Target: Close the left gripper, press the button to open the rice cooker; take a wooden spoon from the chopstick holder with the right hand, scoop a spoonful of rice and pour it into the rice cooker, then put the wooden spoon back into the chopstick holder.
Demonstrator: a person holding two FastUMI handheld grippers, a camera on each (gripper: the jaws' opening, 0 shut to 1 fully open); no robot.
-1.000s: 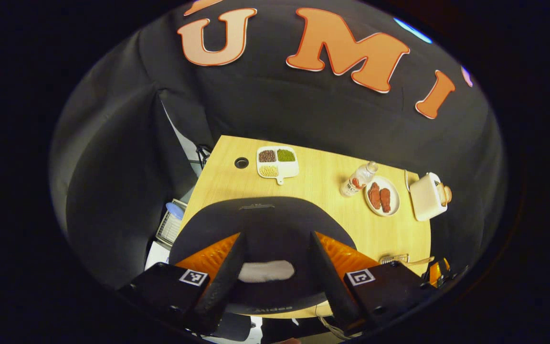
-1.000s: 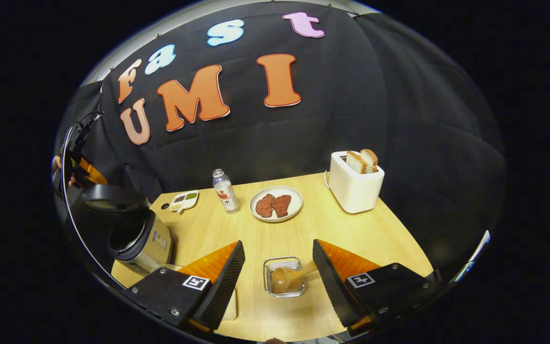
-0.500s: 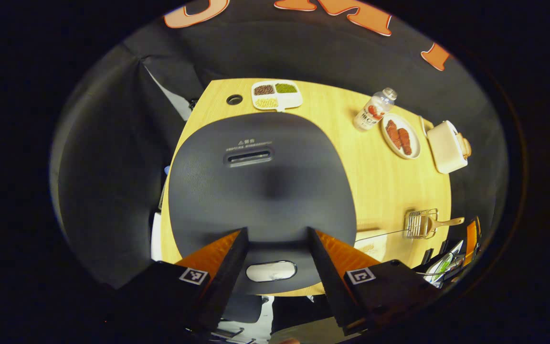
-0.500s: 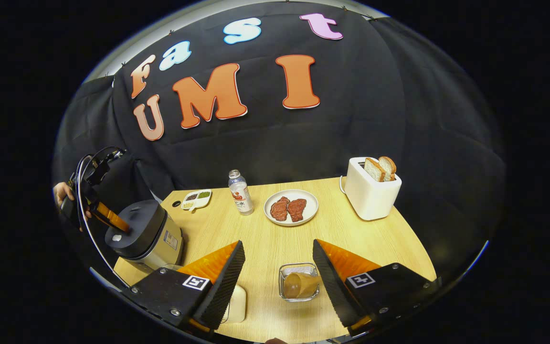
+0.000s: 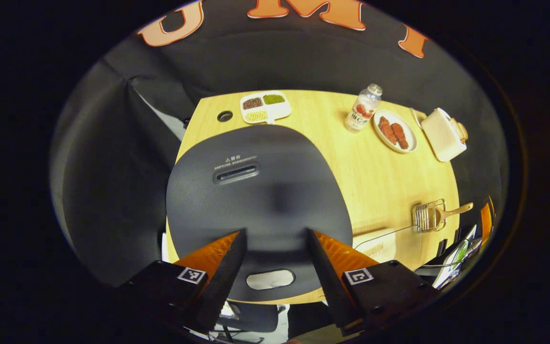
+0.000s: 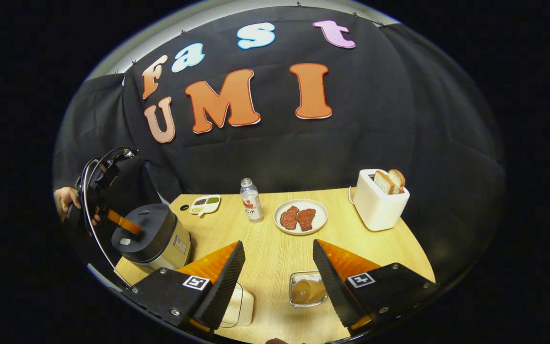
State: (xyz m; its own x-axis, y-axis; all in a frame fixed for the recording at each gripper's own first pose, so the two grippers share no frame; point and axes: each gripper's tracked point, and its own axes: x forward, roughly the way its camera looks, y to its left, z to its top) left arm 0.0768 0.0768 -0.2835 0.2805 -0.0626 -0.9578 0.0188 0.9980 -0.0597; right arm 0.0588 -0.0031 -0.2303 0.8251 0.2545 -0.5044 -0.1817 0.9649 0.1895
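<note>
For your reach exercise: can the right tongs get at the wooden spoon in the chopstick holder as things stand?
Probably yes. The right tongs are open and hold nothing, and the wooden spoon lies in the chopstick holder just ahead of them. Nothing stands between; the rice cooker sits off to one side.

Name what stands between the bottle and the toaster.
In the right gripper view, a white plate with two pieces of meat stands between the bottle and the toaster.

rice cooker (image 5: 260,191): dark lid shut, pale button (image 5: 270,279) at its front edge, on the table's left end. wooden spoon (image 5: 449,212) lies tilted in the wire chopstick holder (image 5: 427,216), handle sticking out past the rim.
</note>
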